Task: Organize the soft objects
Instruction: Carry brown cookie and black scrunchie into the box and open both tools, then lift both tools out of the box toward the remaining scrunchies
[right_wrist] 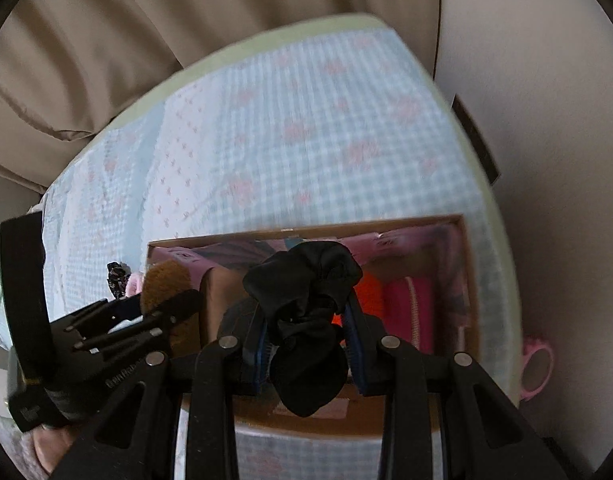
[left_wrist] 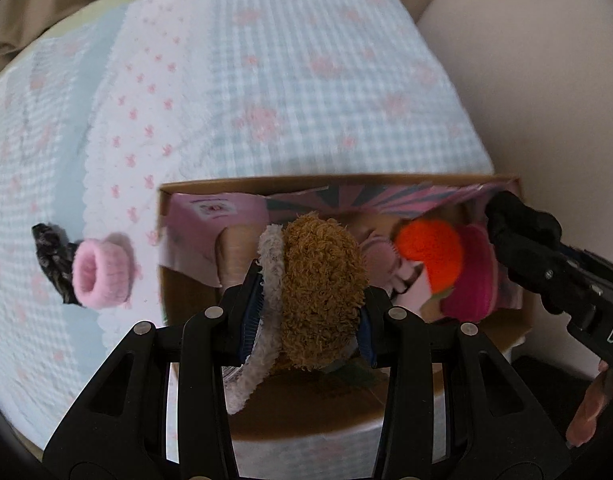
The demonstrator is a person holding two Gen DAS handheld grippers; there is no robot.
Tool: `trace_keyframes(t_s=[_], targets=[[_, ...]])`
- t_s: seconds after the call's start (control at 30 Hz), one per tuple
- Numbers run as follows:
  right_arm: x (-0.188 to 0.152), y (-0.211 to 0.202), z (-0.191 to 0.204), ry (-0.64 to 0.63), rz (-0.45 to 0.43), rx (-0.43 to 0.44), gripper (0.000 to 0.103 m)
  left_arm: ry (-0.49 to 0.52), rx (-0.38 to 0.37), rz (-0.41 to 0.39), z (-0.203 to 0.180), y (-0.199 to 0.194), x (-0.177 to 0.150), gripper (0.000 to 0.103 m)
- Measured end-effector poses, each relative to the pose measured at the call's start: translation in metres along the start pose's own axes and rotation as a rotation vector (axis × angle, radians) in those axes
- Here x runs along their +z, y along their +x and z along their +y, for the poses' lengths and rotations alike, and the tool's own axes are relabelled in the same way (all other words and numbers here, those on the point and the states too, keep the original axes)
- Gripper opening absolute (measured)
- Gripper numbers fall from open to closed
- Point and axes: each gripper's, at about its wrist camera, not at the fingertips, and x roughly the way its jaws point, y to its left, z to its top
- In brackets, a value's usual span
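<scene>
1. The left gripper (left_wrist: 306, 304) is clamped on a brown fuzzy scrunchie (left_wrist: 322, 292) above the cardboard box (left_wrist: 338, 181) on the table (left_wrist: 306, 80).
2. The right gripper (right_wrist: 308, 340) pinches a black scrunchie (right_wrist: 306, 292) over the same box.
3. Both look ready to drop: lower, then release inside.
4. A pink scrunchie (left_wrist: 98, 276) waits beside the box.

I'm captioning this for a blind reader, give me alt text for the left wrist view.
The left gripper holds a fuzzy brown scrunchie over an open cardboard box of soft items on a checked cloth. A pink scrunchie lies left of the box.
</scene>
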Motion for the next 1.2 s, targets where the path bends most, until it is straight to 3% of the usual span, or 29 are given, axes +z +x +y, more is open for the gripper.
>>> trace_keyframes(t_s=[0.1, 0.17, 0.2, 0.23, 0.27, 0.33, 0.83, 1.2], targets=[[0.003, 0.019, -0.007, 0.035, 0.049, 0.022, 0.030, 0.036, 0.024, 0.051, -0.006, 0.019, 0.000, 0.037], [0.006, 0.030, -0.013, 0.069, 0.085, 0.043, 0.030, 0.055, 0.037, 0.078, -0.009, 0.027, 0.000, 0.048], [0.007, 0.032, -0.014, 0.080, 0.094, 0.047, 0.033, 0.067, 0.047, 0.090, -0.010, 0.029, -0.001, 0.070], [0.007, 0.033, -0.016, 0.094, 0.101, 0.052, 0.051, 0.080, 0.050, 0.099, -0.012, 0.029, 0.000, 0.102], [0.008, 0.034, -0.020, 0.111, 0.107, 0.065, 0.078, 0.092, 0.053, 0.102, -0.014, 0.028, 0.000, 0.102], [0.009, 0.034, -0.023, 0.126, 0.104, 0.073, 0.103, 0.110, 0.054, 0.100, -0.016, 0.022, -0.001, 0.103], [-0.005, 0.010, -0.025, 0.161, 0.053, 0.084, 0.103, 0.110, 0.035, 0.064, -0.010, -0.008, -0.009, 0.103], [-0.018, -0.045, 0.003, 0.088, -0.027, 0.056, 0.103, 0.116, 0.037, -0.049, -0.013, -0.071, -0.019, 0.103]])
